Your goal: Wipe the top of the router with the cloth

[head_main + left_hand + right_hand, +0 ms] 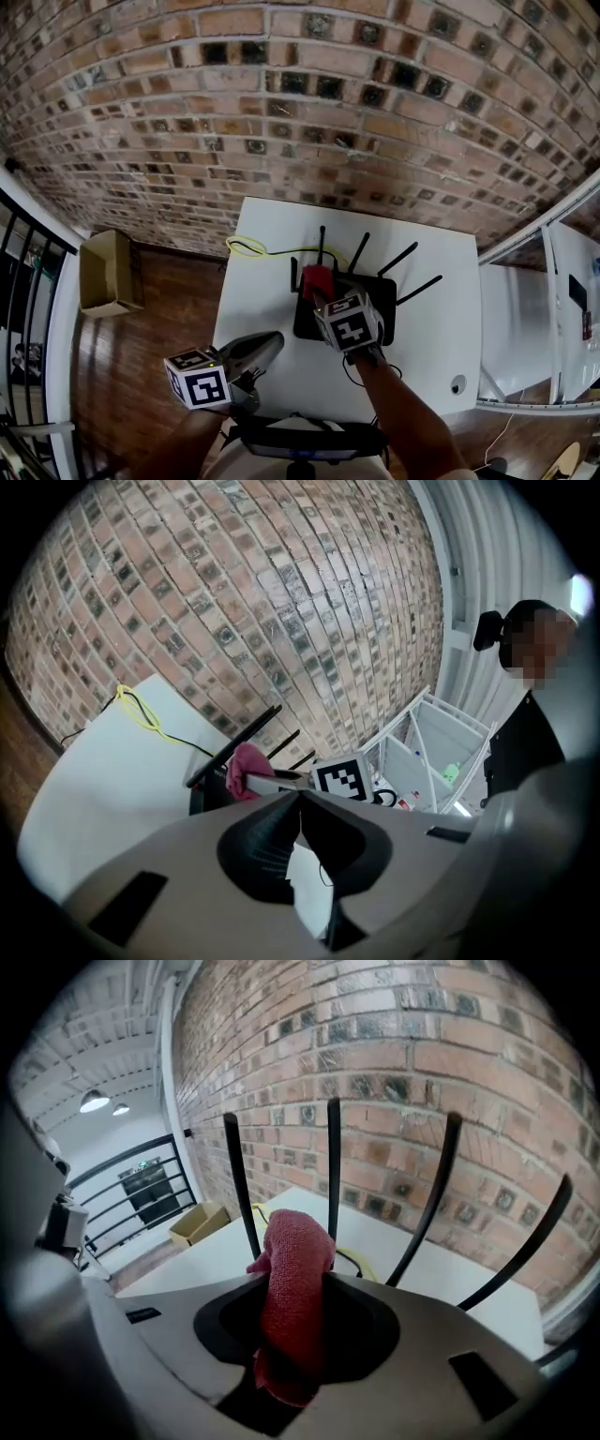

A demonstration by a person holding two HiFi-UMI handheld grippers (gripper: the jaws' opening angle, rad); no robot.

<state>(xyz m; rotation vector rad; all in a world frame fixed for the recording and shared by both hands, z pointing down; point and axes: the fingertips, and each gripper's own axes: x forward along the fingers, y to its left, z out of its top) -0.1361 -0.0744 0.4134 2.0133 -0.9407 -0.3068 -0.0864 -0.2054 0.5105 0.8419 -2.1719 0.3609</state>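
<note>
Surface: a white surface point(262, 234) stands against the brick wall point(281, 112), so everything on it can only be reached from the front.
Router: the black router point(377, 287) sits toward the back middle of the surface. Its flat top faces up and its antennas point(333, 1162) fan upward along the rear edge, just in front of the bricks.
Cloth: the red cloth point(317, 279) is bunched over the left rear part of the router's top, close to the antenna bases. Whether it actually presses on the top cannot be told.
Right hand-held gripper: the right hand-held gripper point(320, 292) pinches the cloth at mid-fold, so a wad sticks out past the tips. That wad probably serves as the wiping pad. The tool tilts down toward the router.
Left hand-held gripper: the left hand-held gripper point(272, 342) has its jaws pressed together with nothing between them. It hangs low by the front left of the surface, well apart from the router, apparently parked out of the way.
Yellow cable: the yellow cable point(246, 247) loops on the surface behind and left of the router, clear of its top.
Step in hand: wiping looks to be starting or under way at the left rear, and the right side of the top lies uncovered.
Risk: the antennas stand so near the cloth that a sweep along the back edge could snag one.
</note>
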